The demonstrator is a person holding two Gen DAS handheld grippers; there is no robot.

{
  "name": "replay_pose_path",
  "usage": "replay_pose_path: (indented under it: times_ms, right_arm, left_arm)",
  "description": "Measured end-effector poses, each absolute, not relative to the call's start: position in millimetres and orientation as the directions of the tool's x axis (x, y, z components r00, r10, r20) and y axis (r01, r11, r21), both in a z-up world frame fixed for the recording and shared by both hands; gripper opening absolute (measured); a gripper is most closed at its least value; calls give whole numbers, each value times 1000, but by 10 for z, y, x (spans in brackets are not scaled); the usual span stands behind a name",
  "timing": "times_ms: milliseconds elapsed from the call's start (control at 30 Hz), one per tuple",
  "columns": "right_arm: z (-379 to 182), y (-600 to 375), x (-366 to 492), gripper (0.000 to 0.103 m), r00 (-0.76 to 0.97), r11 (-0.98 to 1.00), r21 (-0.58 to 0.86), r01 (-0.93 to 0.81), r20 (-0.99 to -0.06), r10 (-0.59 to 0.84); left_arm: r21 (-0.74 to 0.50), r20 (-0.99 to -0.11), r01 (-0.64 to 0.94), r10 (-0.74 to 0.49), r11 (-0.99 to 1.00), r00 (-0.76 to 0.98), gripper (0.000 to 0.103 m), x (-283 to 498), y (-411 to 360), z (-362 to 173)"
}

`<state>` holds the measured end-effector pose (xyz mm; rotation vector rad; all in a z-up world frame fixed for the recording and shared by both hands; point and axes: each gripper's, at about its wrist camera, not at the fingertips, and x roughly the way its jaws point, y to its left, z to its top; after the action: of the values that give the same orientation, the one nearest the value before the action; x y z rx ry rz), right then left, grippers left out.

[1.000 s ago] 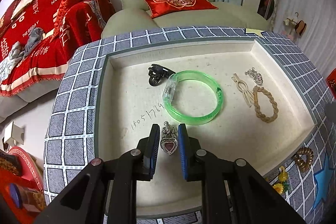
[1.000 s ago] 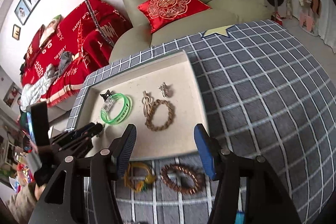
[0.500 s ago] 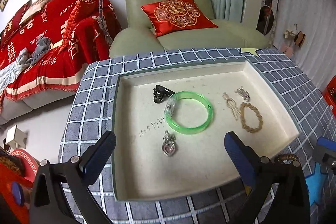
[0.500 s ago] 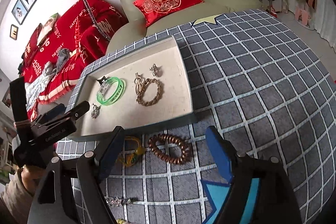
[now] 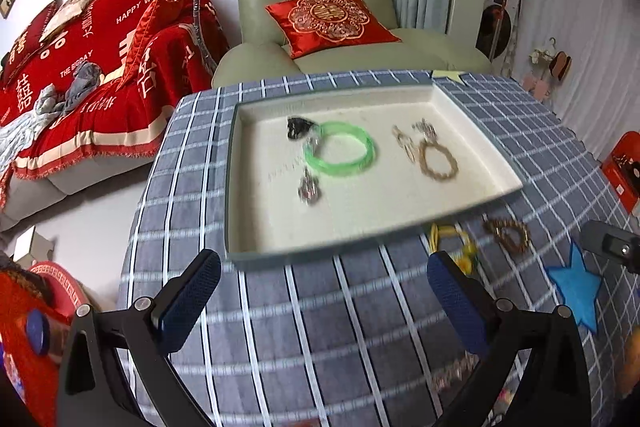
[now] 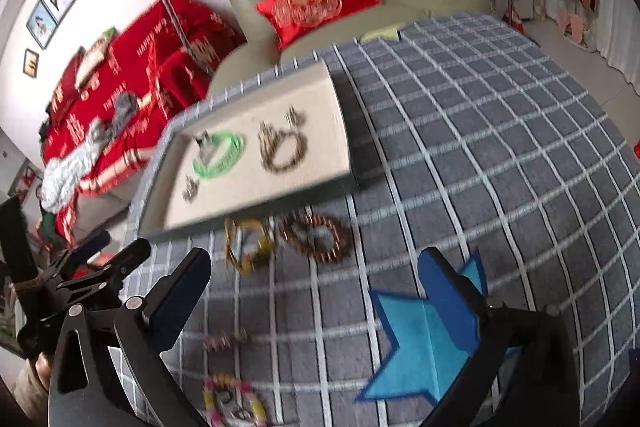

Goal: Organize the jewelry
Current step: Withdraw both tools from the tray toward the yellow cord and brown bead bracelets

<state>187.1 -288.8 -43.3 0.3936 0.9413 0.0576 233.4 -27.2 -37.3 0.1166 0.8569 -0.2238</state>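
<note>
The table [image 5: 360, 327], under a grey checked cloth, carries a shallow cream tray [image 5: 236, 187] toward its far edge. Several pieces are already laid in the tray: a green bangle [image 5: 340, 155], a rope bracelet [image 5: 438, 161] and a heart pendant [image 5: 309, 187].

Outside the tray, just beside its near rim, a brown bead bracelet [image 6: 316, 237] and a yellow bracelet [image 6: 246, 245] lie flat on the cloth, close to each other. Nearer the table's near edge, a small coiled piece [image 6: 224, 341] and a pink-and-yellow bracelet [image 6: 234, 403] are seen, both blurred.

The left gripper [image 5: 324, 303] is spread wide with nothing between its jaws, held over the cloth short of the tray's near rim. The right gripper [image 6: 316, 303] has just been opening and is likewise empty, poised over the cloth short of the bead bracelet.

The bead bracelet is judged light and limp, strung beads likely to sag and roll once lifted, and hard enough to slip on the pads. It is best taken across one side of the ring, the strand pinched between the jaws. As a closed loop lying flat it points nowhere; its slightly longer axis runs roughly parallel to the tray's near rim.
</note>
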Motion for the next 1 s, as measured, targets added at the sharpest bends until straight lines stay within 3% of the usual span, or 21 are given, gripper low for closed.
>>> replay_pose_path:
  times_ms: [500,1000]
  right_arm:
    - [-689,-2927,1631,103,492,939,319,131,-843,218]
    - [-737,-3064,2101,103,474,969,227,99,-867,155]
  left_arm:
    - [-96,-830,243,-213,965,516,103,2047,-346,-699]
    - [-120,-853,170,-189,978,486,103,2349,-523,-911]
